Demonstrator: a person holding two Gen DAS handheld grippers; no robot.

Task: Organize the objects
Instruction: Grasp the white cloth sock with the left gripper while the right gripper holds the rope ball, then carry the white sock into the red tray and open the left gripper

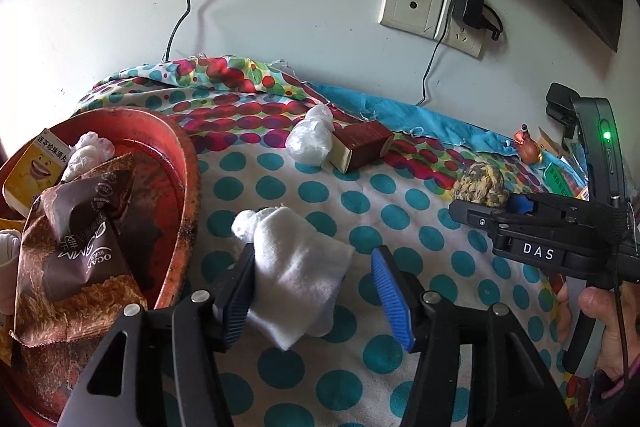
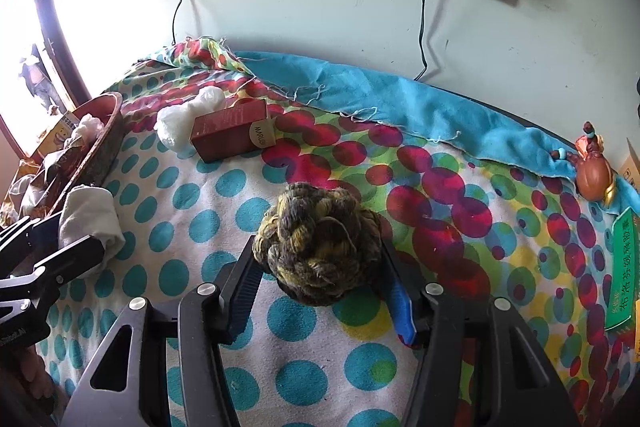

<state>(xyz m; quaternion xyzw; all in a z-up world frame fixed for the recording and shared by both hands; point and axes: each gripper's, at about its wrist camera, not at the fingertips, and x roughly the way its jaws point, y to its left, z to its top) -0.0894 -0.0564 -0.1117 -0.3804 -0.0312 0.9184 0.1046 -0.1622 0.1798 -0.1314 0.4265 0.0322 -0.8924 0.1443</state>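
**A:** How far along is the tidying, would you say?

**B:** Partly done, I judge. The worn red plastic basin [image 1: 182,183] at the left already holds a brown crinkled snack wrapper [image 1: 76,247], a yellow carton with a smiling cartoon face [image 1: 30,169] and a crumpled white bag. Several things lie loose on the polka-dot bedspread [image 1: 360,203].

**A:** Which ones?

**B:** A folded white cloth [image 1: 296,267], just beside the basin. The left gripper [image 1: 316,291] stands wide around it: the cloth rests against one pad, the blue pad is clear of it, so nothing is clamped. Further back, a knotted clear plastic bag [image 1: 310,139] touches a dark red cardboard box [image 1: 362,145]. Near the wall sits a small orange figurine [image 2: 594,167].

**A:** And the right gripper [image 2: 320,287]?

**B:** Its fingers close on a braided olive-and-yellow yarn ball [image 2: 316,247] mid-bedspread, pads pressed to both sides.

**A:** Any writing?

**B:** The wrapper shows "OCAN", upside down. The yellow carton carries Chinese characters I can't read with confidence. The red box has a round label, roughly "MARUBI". A green packet [image 2: 620,275] at the right edge bears Chinese print. The right gripper's body reads "DAS".
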